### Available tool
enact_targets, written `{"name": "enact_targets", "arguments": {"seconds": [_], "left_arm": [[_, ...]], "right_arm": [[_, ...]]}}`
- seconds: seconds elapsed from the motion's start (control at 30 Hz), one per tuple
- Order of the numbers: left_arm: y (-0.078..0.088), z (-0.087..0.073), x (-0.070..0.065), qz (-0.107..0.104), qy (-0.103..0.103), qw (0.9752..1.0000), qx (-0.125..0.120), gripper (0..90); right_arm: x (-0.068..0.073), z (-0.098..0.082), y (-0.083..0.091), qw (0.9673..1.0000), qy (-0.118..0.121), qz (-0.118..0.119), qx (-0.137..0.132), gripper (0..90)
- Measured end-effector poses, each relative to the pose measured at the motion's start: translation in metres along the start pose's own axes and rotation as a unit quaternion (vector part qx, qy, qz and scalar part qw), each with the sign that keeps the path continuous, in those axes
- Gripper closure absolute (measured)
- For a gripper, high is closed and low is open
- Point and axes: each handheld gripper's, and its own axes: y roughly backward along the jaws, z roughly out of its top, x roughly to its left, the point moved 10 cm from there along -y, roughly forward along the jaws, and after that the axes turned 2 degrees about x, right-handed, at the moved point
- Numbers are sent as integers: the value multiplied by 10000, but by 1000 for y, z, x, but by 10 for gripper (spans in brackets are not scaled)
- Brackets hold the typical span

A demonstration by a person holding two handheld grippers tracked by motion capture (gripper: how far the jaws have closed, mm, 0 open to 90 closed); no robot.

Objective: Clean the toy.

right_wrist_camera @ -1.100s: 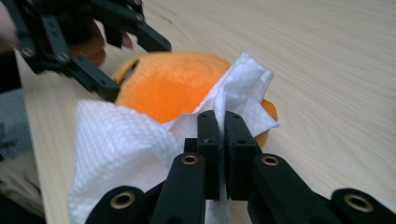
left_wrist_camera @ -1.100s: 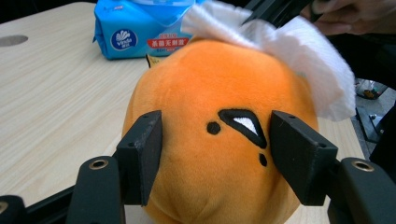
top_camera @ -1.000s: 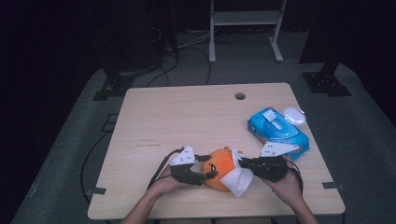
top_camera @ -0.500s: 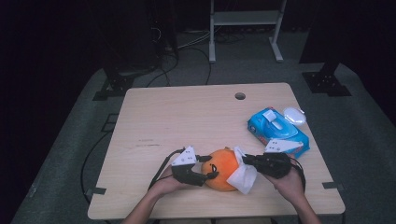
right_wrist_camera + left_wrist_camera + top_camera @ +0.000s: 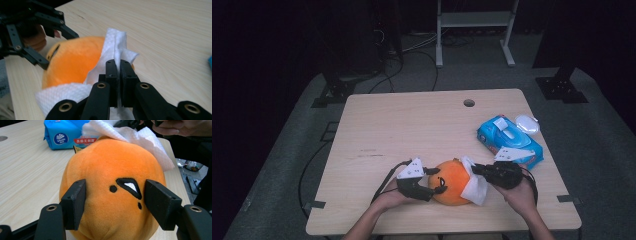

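An orange plush toy with a black-and-white face mark sits near the table's front edge. My left gripper is shut on it from the left, and its pads press into both sides of the face. My right gripper comes in from the right, shut on a white wipe. The wipe drapes over the toy's right side and top. In the right gripper view the jaws pinch a fold of the wipe against the plush toy.
A blue pack of wipes lies at the right of the table, and a small white lid-like piece sits just behind it. The wooden table has a round hole near its far edge.
My right gripper has drifted slightly to the right and away, dragging the wipe a little higher on the toy's right side. The left gripper and the toy have kept still.
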Motion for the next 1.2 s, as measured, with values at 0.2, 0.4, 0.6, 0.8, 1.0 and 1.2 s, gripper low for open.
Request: {"name": "enact_targets", "arguments": {"seconds": [0.2, 0.4, 0.6, 0.8, 1.0, 1.2], "left_arm": [[0, 0, -1, -19, -6, 10000, -4, 342], [-1, 1, -4, -75, -53, 10000, -12, 337], [-2, 1, -6, -113, -50, 9999, -43, 335], [-6, 3, -12, -114, -158, 9998, 11, 319], [-6, 4, -14, -111, -182, 9998, -8, 309], [-2, 15, -4, 83, 176, 9997, -140, 200]], "right_arm": [[-8, -10, -4, 9998, -124, -46, 180, 857], [-6, -2, 4, 9999, -150, -53, -14, 857], [8, 0, -6, 9999, 85, 41, 68, 855], [4, 2, -1, 9999, -105, 46, -8, 858], [22, 5, -10, 9994, 219, 248, 52, 858], [24, -4, -11, 9988, 278, 332, 248, 861]]}}
